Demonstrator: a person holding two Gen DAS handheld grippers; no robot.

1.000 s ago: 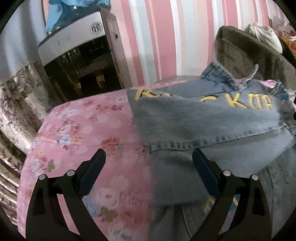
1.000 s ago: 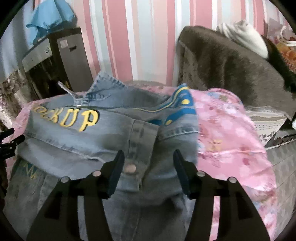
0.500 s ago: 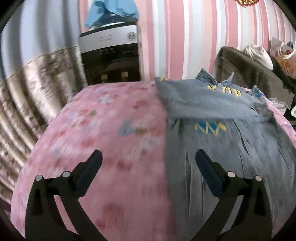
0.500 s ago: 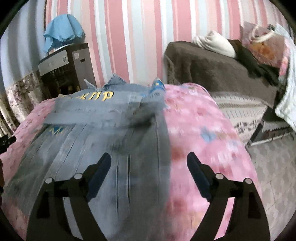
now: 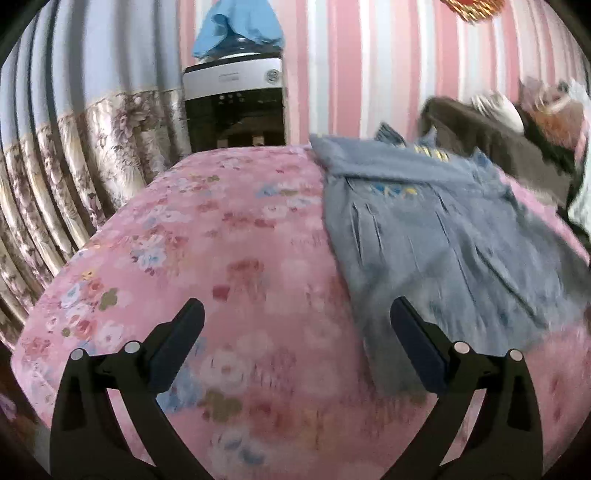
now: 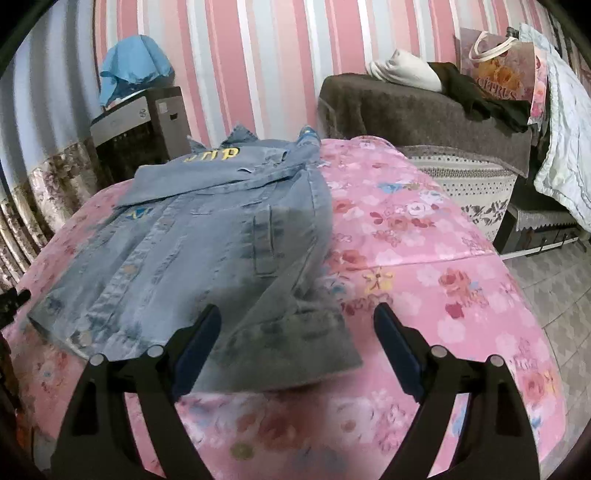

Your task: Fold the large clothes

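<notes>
A pink floral sheet [image 6: 424, 236] covers the bed, and the denim jacket [image 6: 207, 240] lies flat on it, its collar end toward the pink-and-white striped wall [image 6: 258, 55]. Behind the jacket's collar stands a dark cabinet [image 5: 234, 110] topped by a blue cloth [image 5: 240, 27]. Right of the jacket sits a brown-draped sofa [image 6: 417, 110] with a floral bag [image 6: 498, 79]. The left tongs [image 5: 295, 343] hover spread over bare sheet beside the jacket's hem; the right tongs [image 6: 297, 341] hover spread above the hem, gripping nothing.

Black tongs [image 5: 295, 343], blue pads [image 6: 195, 343], silver screws
</notes>
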